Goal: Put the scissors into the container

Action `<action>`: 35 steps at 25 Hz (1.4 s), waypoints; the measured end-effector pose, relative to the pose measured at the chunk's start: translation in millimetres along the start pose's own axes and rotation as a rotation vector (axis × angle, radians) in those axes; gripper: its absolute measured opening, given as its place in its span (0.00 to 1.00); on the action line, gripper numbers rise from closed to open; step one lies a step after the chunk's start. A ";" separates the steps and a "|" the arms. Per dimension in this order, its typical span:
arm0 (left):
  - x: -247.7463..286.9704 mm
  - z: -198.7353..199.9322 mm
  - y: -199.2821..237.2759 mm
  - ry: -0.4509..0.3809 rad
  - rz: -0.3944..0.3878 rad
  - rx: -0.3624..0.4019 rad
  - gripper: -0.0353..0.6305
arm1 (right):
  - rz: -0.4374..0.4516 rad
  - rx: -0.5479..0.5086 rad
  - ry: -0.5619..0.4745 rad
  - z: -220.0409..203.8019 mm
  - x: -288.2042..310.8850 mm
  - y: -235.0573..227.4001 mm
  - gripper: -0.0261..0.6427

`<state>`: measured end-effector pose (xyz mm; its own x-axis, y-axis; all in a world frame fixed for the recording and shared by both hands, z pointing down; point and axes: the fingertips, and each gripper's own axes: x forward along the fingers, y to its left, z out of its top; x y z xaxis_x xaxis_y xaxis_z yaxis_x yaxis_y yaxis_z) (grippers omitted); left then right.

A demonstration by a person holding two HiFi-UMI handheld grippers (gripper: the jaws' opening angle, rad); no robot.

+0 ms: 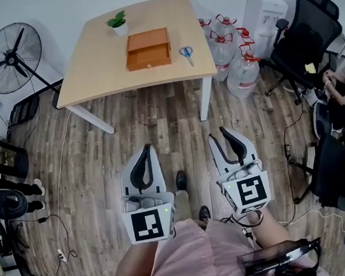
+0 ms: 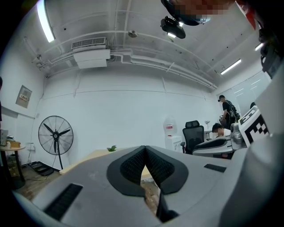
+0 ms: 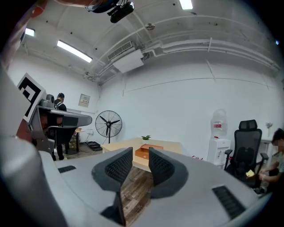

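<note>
The scissors (image 1: 186,53) are lying near the right edge of the table (image 1: 92,63), just beside the wooden container (image 1: 147,49). Over open floor (image 1: 159,123), well apart from the table, the left gripper (image 1: 146,149) is pinching together empty and the right gripper (image 1: 219,134) is standing narrowly parted, empty

The scissors (image 1: 187,53) have blue handles, the table (image 1: 92,57) is pale beige wood with white legs, the container (image 1: 147,49) is orange-brown wood, and the plant (image 1: 116,18) is green in a white pot (image 1: 120,30). The left gripper (image 1: 147,147) and the right gripper (image 1: 218,135) are light grey with black ribbed pads (image 3: 162,166), each bearing a black-and-white square marker (image 1: 250,192). The floor (image 1: 159,123) is streaked brown-grey planks, the fan (image 1: 11,57) black, the water bottles (image 1: 239,73) clear bluish with red caps.
</note>
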<state>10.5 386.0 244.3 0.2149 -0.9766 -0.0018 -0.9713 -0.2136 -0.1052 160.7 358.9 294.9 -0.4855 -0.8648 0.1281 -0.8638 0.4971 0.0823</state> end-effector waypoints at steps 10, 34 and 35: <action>115.0 -5.8 69.8 0.021 -0.015 -0.042 0.06 | -0.058 -0.007 0.019 16.5 125.3 -33.8 0.22; 279.2 -17.7 123.9 0.017 -0.119 -0.020 0.06 | -0.179 -0.008 0.012 35.4 272.9 -105.2 0.22; 285.3 -19.7 121.1 0.023 -0.122 -0.016 0.06 | -0.181 -0.004 0.014 33.3 276.1 -111.0 0.22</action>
<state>-47.8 81.0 250.7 0.3298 -0.9435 0.0331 -0.9394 -0.3314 -0.0878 118.0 62.6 288.2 -0.3202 -0.9392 0.1244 -0.9364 0.3337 0.1091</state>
